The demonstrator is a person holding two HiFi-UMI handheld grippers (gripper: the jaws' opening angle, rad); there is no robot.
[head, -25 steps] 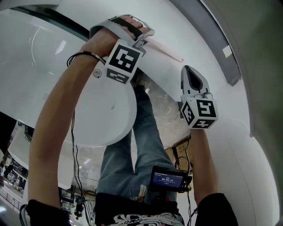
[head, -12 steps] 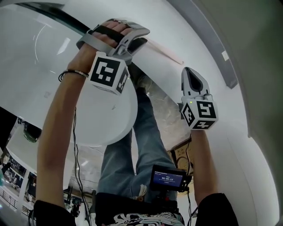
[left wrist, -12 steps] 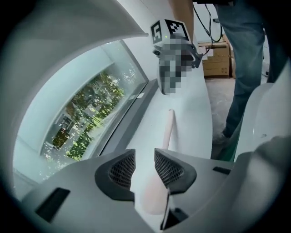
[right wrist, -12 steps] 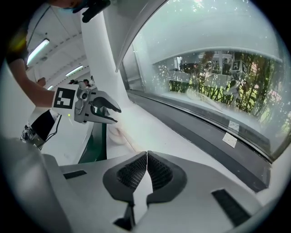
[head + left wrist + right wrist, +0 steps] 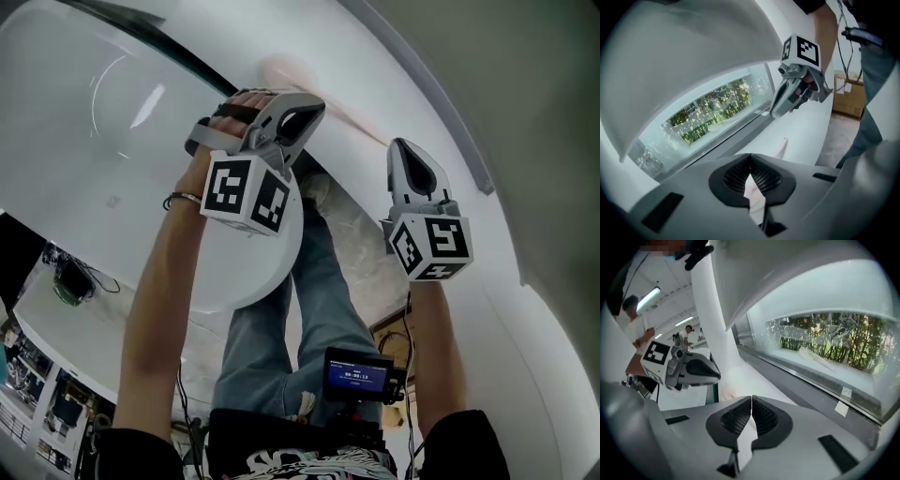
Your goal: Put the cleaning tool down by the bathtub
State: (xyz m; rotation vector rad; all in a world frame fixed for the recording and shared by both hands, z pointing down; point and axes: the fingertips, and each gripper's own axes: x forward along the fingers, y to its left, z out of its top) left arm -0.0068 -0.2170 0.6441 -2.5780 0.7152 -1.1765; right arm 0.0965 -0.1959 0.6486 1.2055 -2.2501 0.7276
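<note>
Two claws closed, both empty | left claw (image 5: 750, 160) went from wide to shut within the last second | cleaning tool (image 5: 780, 147) lies loose on bathtub (image 5: 112, 141) rim, just ahead | right claw (image 5: 751, 401) alongside | we judge placing done

We see a long window (image 5: 820, 341) on the far side, green foliage behind its glass, and a dark grey sill (image 5: 797, 378) below it. The floor (image 5: 354, 246) is pale veined stone; a cardboard box (image 5: 847, 96) stands on it. Strip lights (image 5: 649, 298) glow on the ceiling
</note>
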